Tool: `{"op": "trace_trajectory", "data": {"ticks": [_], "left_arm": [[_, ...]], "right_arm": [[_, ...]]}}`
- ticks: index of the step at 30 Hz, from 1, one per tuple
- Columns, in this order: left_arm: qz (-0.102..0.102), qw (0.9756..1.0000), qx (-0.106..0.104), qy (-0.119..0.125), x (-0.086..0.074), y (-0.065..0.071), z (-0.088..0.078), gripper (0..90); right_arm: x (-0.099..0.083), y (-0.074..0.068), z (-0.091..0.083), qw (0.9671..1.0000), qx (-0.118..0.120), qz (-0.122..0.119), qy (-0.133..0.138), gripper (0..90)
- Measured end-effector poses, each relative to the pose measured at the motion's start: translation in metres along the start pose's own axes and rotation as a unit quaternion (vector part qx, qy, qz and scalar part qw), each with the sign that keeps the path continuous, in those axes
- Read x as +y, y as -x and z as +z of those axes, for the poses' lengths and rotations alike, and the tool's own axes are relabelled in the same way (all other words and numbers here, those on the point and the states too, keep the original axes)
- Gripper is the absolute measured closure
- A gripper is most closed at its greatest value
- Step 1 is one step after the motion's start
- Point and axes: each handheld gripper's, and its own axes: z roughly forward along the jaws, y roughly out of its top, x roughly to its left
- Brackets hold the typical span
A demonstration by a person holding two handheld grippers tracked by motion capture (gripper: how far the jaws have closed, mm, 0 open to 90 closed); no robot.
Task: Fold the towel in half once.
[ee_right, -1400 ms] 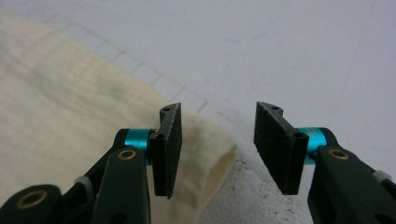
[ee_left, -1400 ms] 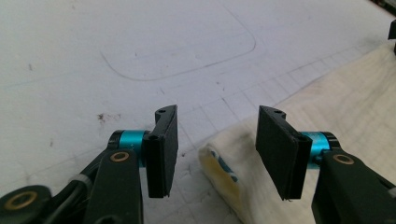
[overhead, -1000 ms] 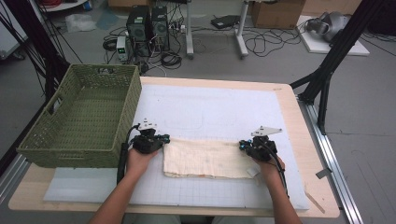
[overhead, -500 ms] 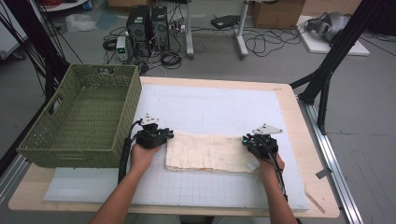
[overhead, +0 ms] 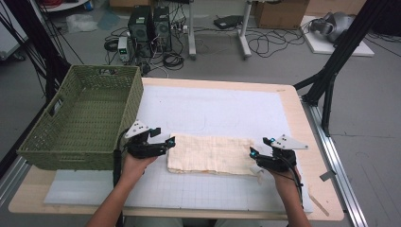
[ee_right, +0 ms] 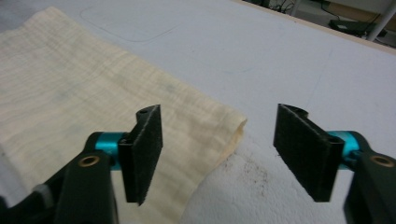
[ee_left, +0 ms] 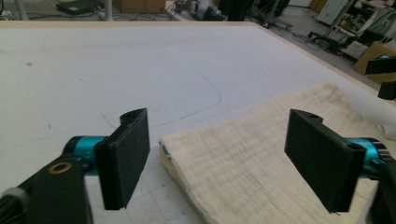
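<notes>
- The cloth (overhead: 210, 154), cream and folded into a long rectangle, lies flat on the white mat (overhead: 227, 111) of the counter (overhead: 288, 94), in its near half.
- Left tool (overhead: 171, 140) sits at the cloth's left end; its jaws have just been opening and now stand wide.
- In the left gripper view the left tool (ee_left: 219, 154) frames the cloth's (ee_left: 252, 158) corner, which lies between the pads but untouched; the layered folded edge shows there.
- Right tool (overhead: 253, 153) sits at the cloth's right end; its jaws have also just been opening and stand apart.
- In the right gripper view the right tool (ee_right: 217, 149) hangs over the cloth's (ee_right: 70, 102) corner, pads clear of the fabric.
- Neither tool holds anything.
- A green basket (overhead: 82, 120) stands on the counter's left edge, just beside the left hand (overhead: 135, 163) and apart from the cloth.
</notes>
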Motion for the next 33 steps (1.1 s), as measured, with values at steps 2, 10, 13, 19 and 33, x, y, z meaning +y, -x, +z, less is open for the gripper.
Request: {"op": "trace_trajectory", "data": {"ticks": [2, 10, 13, 19, 33], "left_arm": [[0.001, 1.0000, -0.002, 0.001, -0.004, 0.002, -0.003, 21.4], [0.016, 0.9997, -0.020, -0.003, -0.014, 0.011, -0.011, 21.7], [0.019, 0.9996, -0.019, -0.003, -0.015, 0.011, -0.012, 21.8], [0.007, 0.9999, -0.006, 0.005, -0.016, -0.001, -0.018, 23.0], [0.005, 1.0000, -0.001, 0.007, -0.017, -0.002, -0.019, 23.6]], "right_arm": [[-0.001, -0.001, -0.007, 1.0000, 0.002, -0.004, 0.003, 27.1], [-0.012, -0.008, -0.029, 0.9998, -0.001, -0.020, 0.006, 12.2], [-0.016, -0.005, -0.029, 0.9999, -0.002, -0.010, 0.008, 12.1], [-0.016, -0.002, -0.027, 1.0000, -0.001, 0.003, 0.008, 11.9], [-0.017, 0.003, -0.030, 0.9995, -0.011, 0.022, 0.020, 11.7]]}}
